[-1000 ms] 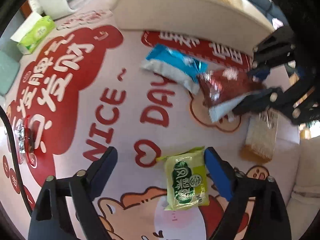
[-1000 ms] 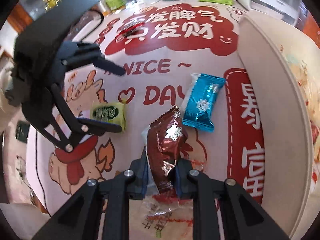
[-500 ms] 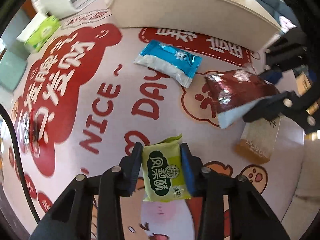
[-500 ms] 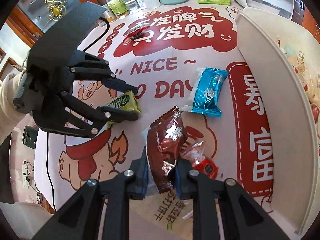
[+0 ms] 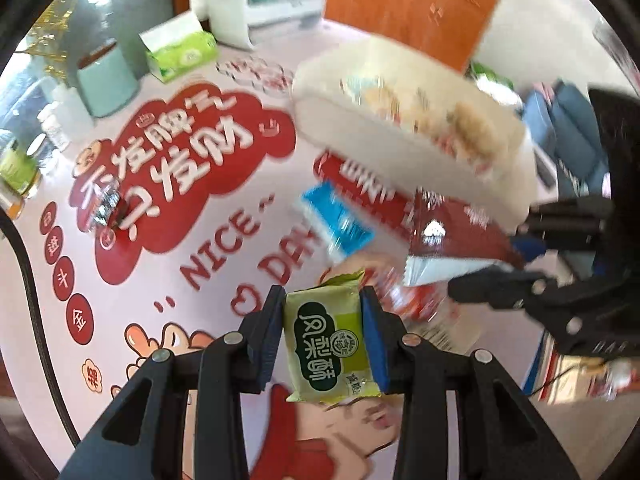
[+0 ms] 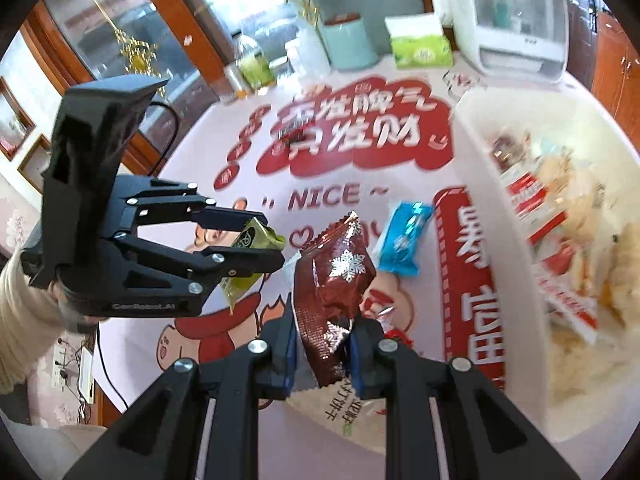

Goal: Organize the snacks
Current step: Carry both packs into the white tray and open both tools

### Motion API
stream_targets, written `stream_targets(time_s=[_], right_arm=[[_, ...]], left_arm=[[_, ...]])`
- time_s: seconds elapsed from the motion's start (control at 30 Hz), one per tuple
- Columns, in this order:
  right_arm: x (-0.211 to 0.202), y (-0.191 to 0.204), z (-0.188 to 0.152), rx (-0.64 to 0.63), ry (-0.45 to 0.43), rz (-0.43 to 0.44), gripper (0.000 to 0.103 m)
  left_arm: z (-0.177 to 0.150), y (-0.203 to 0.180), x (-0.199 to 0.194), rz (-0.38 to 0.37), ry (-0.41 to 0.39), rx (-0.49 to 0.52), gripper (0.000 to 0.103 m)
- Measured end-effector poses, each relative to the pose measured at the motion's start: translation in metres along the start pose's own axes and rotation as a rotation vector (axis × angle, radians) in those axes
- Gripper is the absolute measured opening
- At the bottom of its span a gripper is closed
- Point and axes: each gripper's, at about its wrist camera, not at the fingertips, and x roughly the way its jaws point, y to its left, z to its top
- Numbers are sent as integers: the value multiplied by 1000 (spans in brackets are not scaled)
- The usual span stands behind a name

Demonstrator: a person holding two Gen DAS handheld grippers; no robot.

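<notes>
Counter (image 6: 224, 360) with red-printed cloth: the white bin (image 6: 476, 168) lies right of both grippers. The right gripper (image 6: 322, 344), nearer it, pinches the red packet (image 6: 332, 276) upright; the left gripper (image 5: 324, 336) pinches the green packet (image 5: 328, 340), also lifted.

We read "NICE ~" on the tablecloth (image 6: 224, 224), beside large white Chinese characters "发财" on its red cloud. The green packet (image 5: 331, 344) says "凤梨酥". The left gripper (image 6: 256, 240) body bears "GenRobot.AI".
</notes>
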Motion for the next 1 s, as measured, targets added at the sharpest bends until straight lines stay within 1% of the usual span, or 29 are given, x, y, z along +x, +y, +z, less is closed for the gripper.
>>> stream_targets(time_s=[0.13,0.23,0.27,0.33,0.4,0.5,0.6,0.63,0.8,0.87,1.0], right_arm=[[-32,-17,4,13,-57,-15,21],[-54,-37,6,32,-82,-77,21],[-61,-46,7,41,-87,-108,21],[-71,-65,8,66,-97,-153,21],[-83,-90,9,106,-103,-201,21],[-97,-129,10,155,-113,-270,21],[-110,-163,10,188,-126,-316,21],[-114,-176,10,201,-128,-320,21],[-122,-211,13,229,-123,-303,21],[-124,-220,16,234,-124,-292,21],[-123,-229,19,229,-120,-287,21]], left_arm=[[36,-20,-12,3,-48,-63,36],[63,-42,-10,11,-69,-95,36],[72,-49,-6,26,-63,-102,36],[91,-65,13,68,-22,-129,36],[102,-75,27,75,1,-157,36],[122,-93,45,98,7,-196,36],[144,-110,58,132,-2,-233,36],[150,-114,62,143,-6,-240,36],[179,-134,75,211,-19,-274,36],[188,-140,79,239,-21,-279,36],[198,-143,86,272,-14,-284,36]])
